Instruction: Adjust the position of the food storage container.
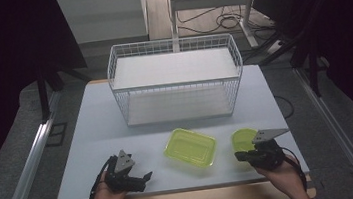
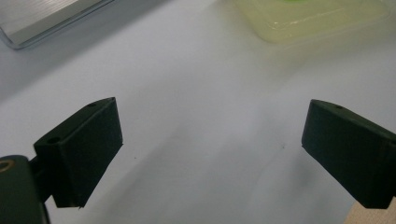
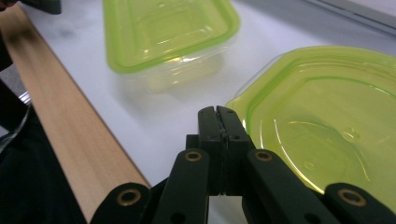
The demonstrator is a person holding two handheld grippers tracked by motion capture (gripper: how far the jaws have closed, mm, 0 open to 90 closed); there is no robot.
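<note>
A clear rectangular container with a lime-green lid [image 1: 190,147] lies on the white table, between the two hands. A second, smaller lime-green lidded container [image 1: 243,138] sits to its right. My right gripper [image 1: 238,156] is shut with nothing between its jaws. In the right gripper view its tips [image 3: 218,112] rest just beside the rim of the smaller green lid [image 3: 327,126], and the rectangular container [image 3: 168,32] lies farther off. My left gripper [image 1: 144,180] is held low near the front edge, left of the rectangular container. Its jaws [image 2: 212,149] stand wide open over bare table, with the container [image 2: 308,18] ahead.
A white wire rack [image 1: 176,79] with two shelves stands at the back of the table. The wooden front edge [image 3: 60,116] runs close beside my right gripper. A metal rail [image 1: 27,172] runs along the floor on the left.
</note>
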